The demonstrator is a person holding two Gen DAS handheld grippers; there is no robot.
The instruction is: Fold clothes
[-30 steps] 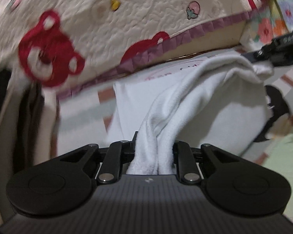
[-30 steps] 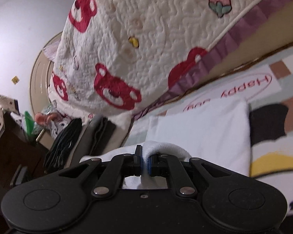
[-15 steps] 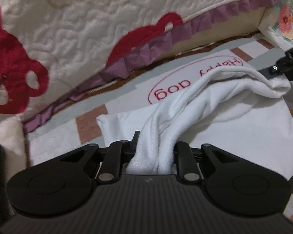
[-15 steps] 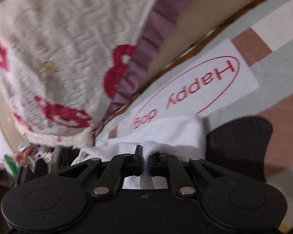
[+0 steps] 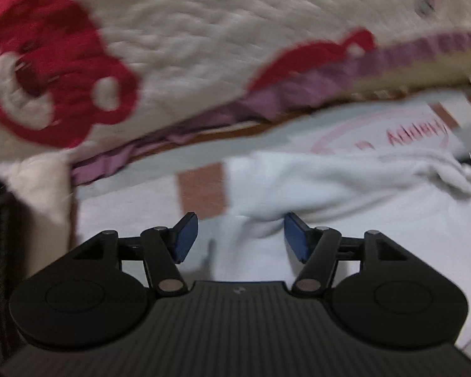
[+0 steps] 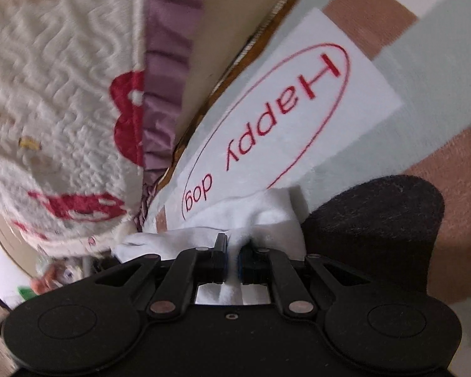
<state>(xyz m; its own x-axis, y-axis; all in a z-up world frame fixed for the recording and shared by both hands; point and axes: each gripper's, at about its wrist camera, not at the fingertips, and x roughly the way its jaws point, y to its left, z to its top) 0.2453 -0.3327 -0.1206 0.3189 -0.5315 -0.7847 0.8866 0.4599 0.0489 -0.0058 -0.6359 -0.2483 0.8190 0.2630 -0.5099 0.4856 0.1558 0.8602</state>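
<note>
White garment (image 5: 345, 194) lies folded on the patterned mat (image 6: 424, 72) near the quilt-side edge. Left tool (image 5: 240, 235) hangs spread apart over it; right tool (image 6: 234, 264) is clamped on its fold.

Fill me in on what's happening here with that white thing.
A person with a gripper in each hand is folding a white garment on a patterned mat beside a bear-print quilt. The left gripper is open with nothing between its fingers, just above the cloth, which lies on the mat. The right gripper is shut on a pinch of the garment at its edge.
</note>
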